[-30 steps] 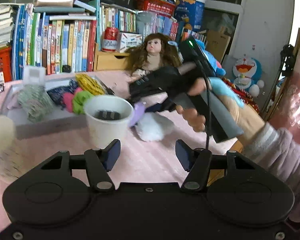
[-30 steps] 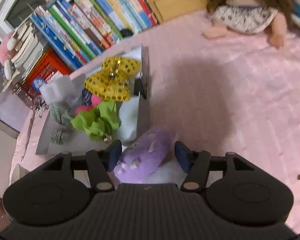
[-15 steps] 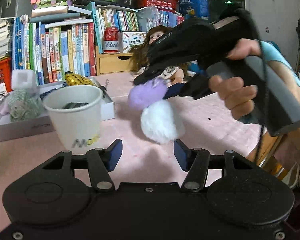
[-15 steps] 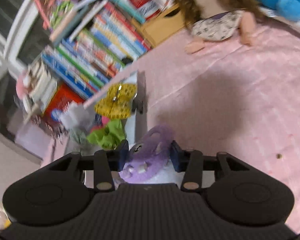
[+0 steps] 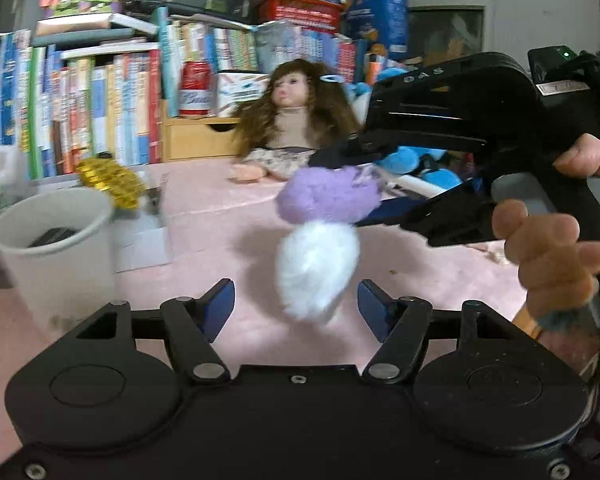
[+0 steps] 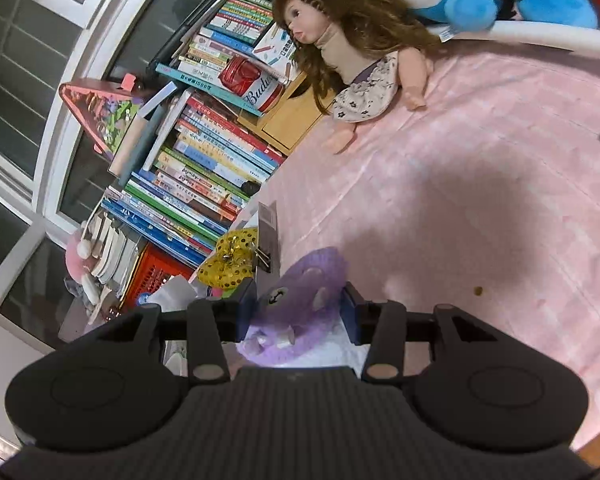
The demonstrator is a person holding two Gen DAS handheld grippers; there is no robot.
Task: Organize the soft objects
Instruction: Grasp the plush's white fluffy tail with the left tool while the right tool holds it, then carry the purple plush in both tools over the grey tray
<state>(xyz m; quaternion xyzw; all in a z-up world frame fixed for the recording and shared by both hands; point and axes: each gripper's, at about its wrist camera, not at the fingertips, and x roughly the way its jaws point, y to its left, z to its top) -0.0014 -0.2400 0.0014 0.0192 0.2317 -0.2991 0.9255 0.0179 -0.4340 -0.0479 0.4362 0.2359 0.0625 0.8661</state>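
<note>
Dangling white tail (image 5: 316,272) — left view only

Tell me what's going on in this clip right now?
A person is sorting soft toys on a pink table. The right gripper is shut on a purple-and-white plush, held in the air beside the white paper cup and the tray of small items. The left gripper is open and empty, its fingers having just been opening, right below the dangling white end. A doll sits by the books behind.
</note>
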